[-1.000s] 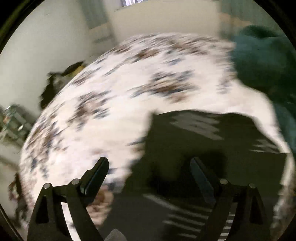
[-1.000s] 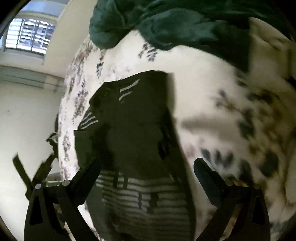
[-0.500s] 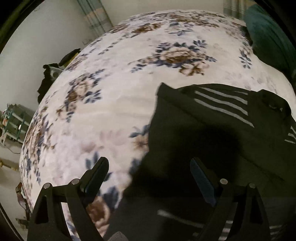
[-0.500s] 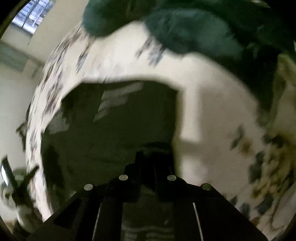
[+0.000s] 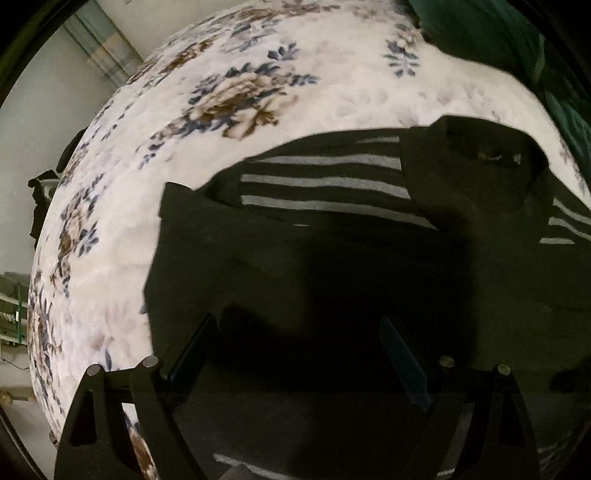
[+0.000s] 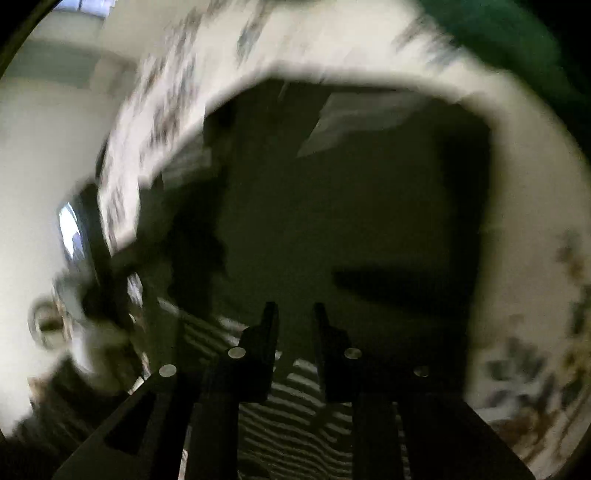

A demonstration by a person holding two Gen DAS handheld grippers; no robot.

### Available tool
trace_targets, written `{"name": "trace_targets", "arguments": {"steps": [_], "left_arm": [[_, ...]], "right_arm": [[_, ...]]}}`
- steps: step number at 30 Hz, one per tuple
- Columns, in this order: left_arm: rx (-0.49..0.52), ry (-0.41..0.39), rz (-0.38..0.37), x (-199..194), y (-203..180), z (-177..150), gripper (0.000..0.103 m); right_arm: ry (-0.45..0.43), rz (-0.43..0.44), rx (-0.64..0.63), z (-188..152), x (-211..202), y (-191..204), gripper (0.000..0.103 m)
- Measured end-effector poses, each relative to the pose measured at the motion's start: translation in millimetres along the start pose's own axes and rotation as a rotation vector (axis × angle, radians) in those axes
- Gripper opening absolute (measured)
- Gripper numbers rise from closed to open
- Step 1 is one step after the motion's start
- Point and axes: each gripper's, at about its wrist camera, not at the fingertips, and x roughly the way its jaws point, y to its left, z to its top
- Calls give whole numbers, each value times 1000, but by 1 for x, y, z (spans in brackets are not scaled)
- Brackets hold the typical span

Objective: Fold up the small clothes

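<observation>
While the dark shirt with its pale stripes is lying spread on the flowered bedspread, the left claw is hanging low over it with its 2 fingers standing wide apart and nothing between them. Both fingertips are sitting over the dark cloth, near the shirt's left edge, and whether they are touching the fabric cannot be told. A striped sleeve is lying folded across the upper part of the shirt, and the collar is showing toward the upper right. A green blanket is lying bunched on the bed beyond the collar, apart from the shirt.

On the other side, the right claw is pointing down at the same shirt, with its 2 fingers drawn almost together and only a narrow slit between them. Striped cloth is showing just under and between the fingers, but the picture is smeared by motion blur, so whether fabric is pinched in the slit cannot be told. Around the shirt, the bedspread is showing as a pale band, and the green blanket is filling the upper right corner. A window is glowing at the top left.
</observation>
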Motion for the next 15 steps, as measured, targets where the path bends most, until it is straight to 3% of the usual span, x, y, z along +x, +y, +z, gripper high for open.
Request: {"name": "trace_targets", "arguments": {"steps": [3,7,11,15], "left_arm": [[29,11,-3,13,-6,14,90],[17,-17,-19,22,-7,57,90],[-80,-49,-59,7,17,83,90],[-154,-85,-59,-19,54,63,90]], "right_arm": [[18,-70,-2,25,38,4,19],[-178,-131,58,78,25,-3,19],[-254,-182,102,112,6,-13,20],[-256,-141,119,97,-22,-23,50]]}}
